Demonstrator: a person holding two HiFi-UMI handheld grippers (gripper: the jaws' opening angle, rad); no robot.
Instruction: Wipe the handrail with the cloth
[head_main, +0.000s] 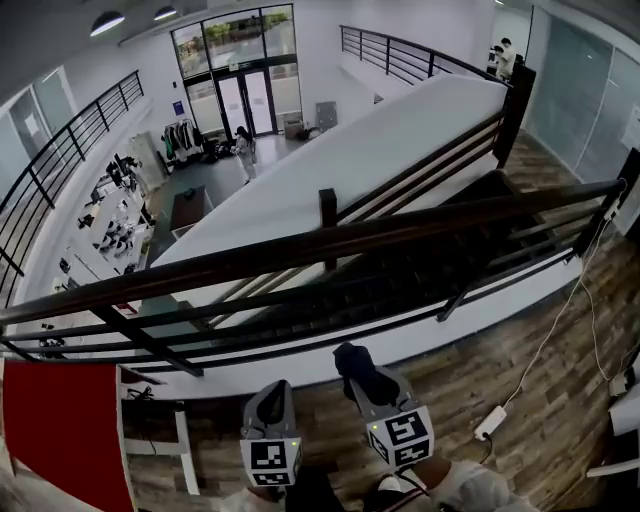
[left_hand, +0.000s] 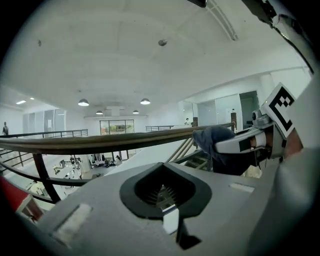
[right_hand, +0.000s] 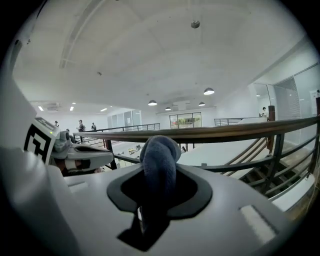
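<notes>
While the right gripper (head_main: 356, 372) clamps a dark blue cloth (right_hand: 159, 161) on the near side of the wooden handrail (head_main: 300, 248), the left gripper (head_main: 271, 400) hangs just left, jaws together, empty.

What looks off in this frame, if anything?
Nothing on the handrail itself: it runs straight and unbroken. The cloth is bunched in the right claw, short of the rail; the left claw is empty. Only oddity: a white cable trailing loose across the floor to a power strip.
</notes>
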